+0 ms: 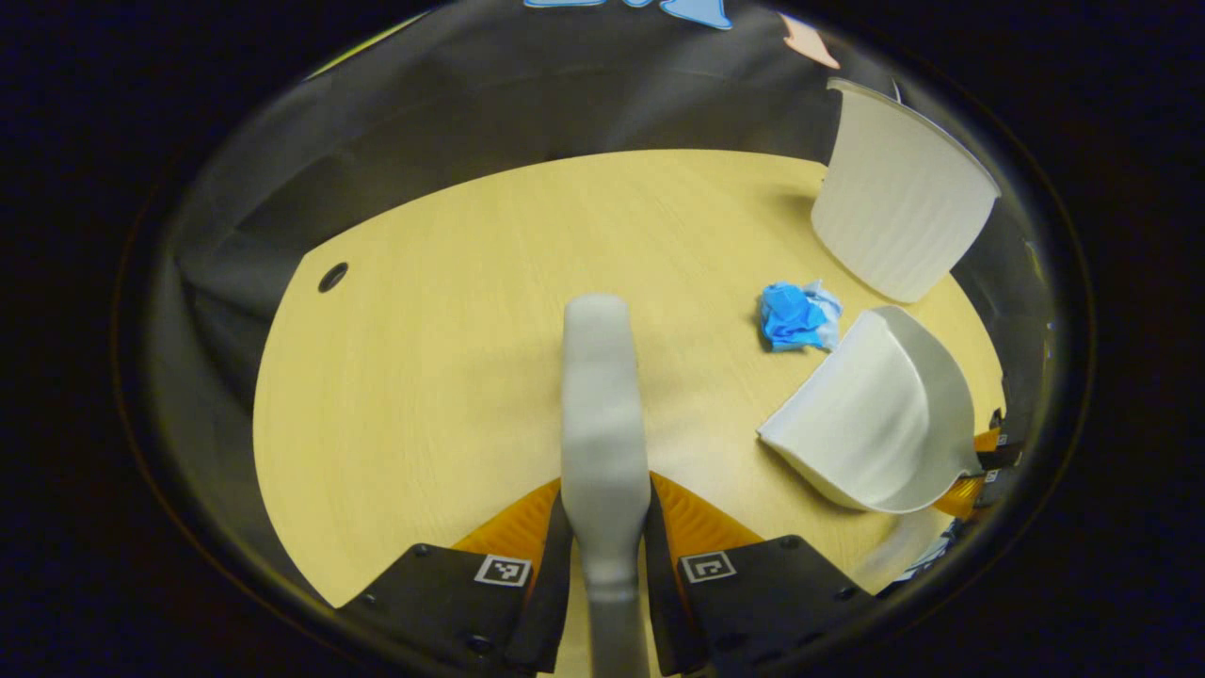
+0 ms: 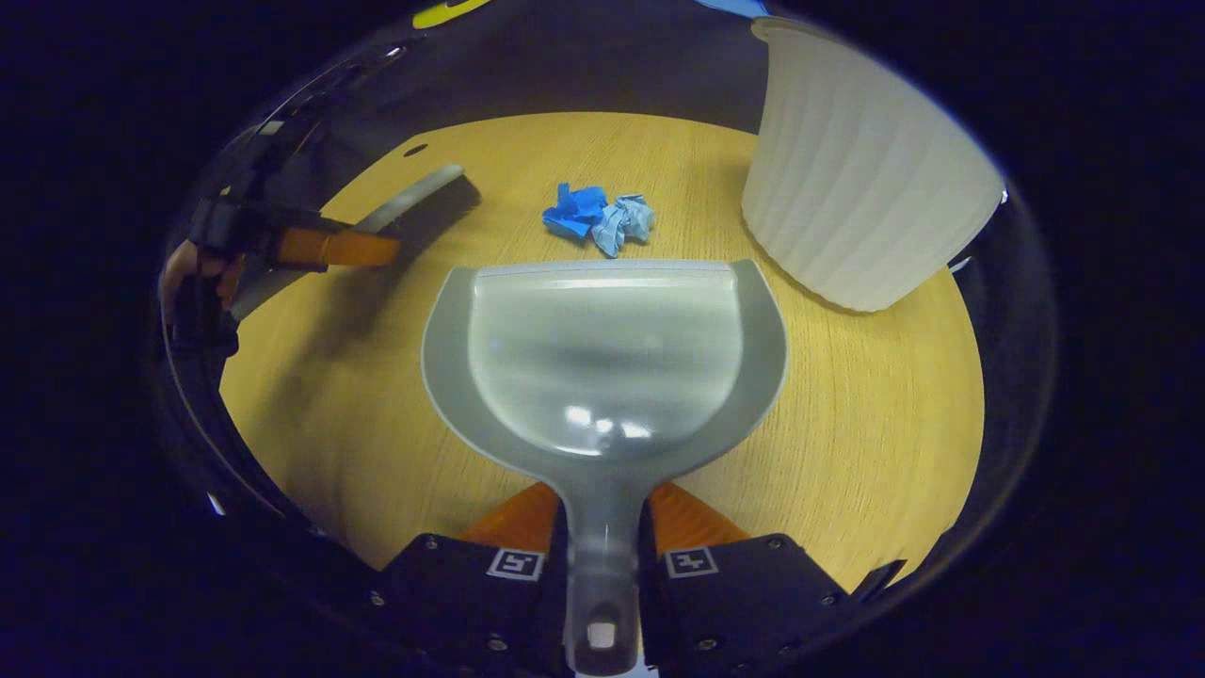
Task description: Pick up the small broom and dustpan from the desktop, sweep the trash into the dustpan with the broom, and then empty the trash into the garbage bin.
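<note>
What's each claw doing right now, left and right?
Left claw: closed on the broom handle.
Right claw: closed on the dustpan handle.

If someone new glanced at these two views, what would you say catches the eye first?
Probably the crumpled blue trash on the wooden desktop, just past the front lip of the dustpan clamped in the right gripper. The white ribbed garbage bin stands to its right, while the left gripper holds the broom.
</note>
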A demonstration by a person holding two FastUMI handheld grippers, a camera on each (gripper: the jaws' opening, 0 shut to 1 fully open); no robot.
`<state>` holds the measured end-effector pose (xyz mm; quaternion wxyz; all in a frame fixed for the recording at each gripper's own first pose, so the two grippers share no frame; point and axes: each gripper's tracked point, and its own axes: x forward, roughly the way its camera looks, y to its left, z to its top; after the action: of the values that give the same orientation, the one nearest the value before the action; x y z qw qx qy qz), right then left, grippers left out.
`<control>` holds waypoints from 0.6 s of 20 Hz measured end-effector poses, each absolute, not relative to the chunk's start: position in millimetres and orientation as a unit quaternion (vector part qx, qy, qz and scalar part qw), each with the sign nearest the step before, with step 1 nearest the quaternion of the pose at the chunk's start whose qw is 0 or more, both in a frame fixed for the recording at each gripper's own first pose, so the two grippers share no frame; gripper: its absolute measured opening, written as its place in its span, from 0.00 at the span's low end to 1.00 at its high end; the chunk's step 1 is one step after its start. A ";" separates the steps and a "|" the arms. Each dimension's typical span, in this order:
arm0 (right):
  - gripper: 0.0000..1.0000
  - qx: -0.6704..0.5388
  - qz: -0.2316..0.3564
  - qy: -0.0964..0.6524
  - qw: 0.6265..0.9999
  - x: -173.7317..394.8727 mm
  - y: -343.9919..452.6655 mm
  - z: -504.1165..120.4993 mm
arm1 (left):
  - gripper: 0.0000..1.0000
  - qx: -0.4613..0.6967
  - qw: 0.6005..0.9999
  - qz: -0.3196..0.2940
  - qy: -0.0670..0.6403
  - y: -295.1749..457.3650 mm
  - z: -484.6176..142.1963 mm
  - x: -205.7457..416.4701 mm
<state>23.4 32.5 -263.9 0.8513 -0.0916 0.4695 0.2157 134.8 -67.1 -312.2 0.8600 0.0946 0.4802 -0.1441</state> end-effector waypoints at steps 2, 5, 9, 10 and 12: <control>0.32 -0.101 0.227 0.468 0.848 28.6 27.6 -263.5 | 0.43 0.100 0.857 -0.159 0.480 -79.0 -313.5 148.6; 0.32 -0.113 0.242 0.468 0.843 35.3 20.7 -263.3 | 0.46 0.127 0.851 -0.184 0.475 -95.3 -313.2 168.6; 0.32 -0.123 0.253 0.471 0.836 40.4 15.2 -264.0 | 0.41 0.157 0.839 -0.230 0.469 -130.7 -310.9 183.3; 0.32 -0.121 0.254 0.472 0.835 40.1 15.3 -262.4 | 0.41 0.163 0.835 -0.242 0.467 -140.6 -313.9 183.8; 0.32 -0.119 0.256 0.474 0.834 39.7 15.5 -262.9 | 0.41 0.174 0.828 -0.263 0.463 -160.1 -318.0 185.1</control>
<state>39.7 15.5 -262.9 0.8341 -0.1186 0.4741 0.2559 185.1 -160.1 -318.0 0.8282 0.1738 0.4634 -0.2630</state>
